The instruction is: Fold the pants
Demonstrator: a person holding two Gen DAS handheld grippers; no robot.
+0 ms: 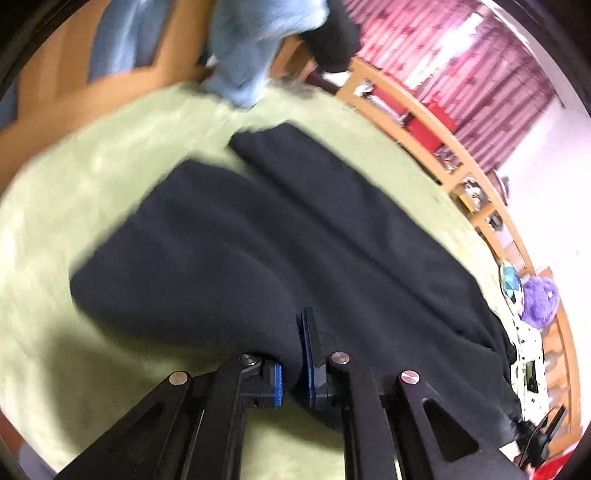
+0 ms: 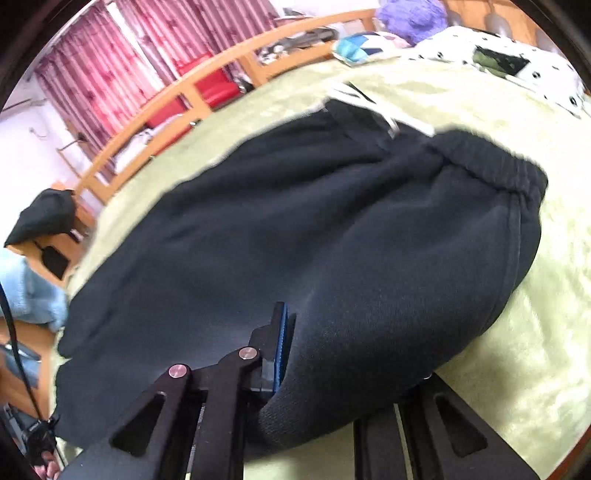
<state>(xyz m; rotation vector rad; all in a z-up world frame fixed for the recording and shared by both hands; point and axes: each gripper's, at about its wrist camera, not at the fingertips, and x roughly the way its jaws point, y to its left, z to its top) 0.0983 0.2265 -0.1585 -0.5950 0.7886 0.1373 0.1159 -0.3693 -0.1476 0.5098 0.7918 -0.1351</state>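
Observation:
Dark navy pants [image 1: 280, 236] lie on a pale green blanket [image 1: 74, 206]. In the left wrist view the two legs run away from me, and my left gripper [image 1: 293, 365] is shut on a fold of the fabric at the near edge. In the right wrist view the pants [image 2: 332, 229] show an elastic waistband [image 2: 491, 166] at the far right with a white drawstring [image 2: 373, 107]. My right gripper [image 2: 295, 354] is shut on the pants' near edge; only its left blue-padded finger [image 2: 282, 343] shows, the other is under the cloth.
A light blue garment [image 1: 251, 48] hangs over a wooden rail beyond the blanket. A wooden bed frame [image 1: 436, 122] with red boxes runs along the side. A spotted pillow [image 2: 498, 48], a purple plush [image 2: 410, 14] and pink curtains [image 2: 122, 62] lie beyond.

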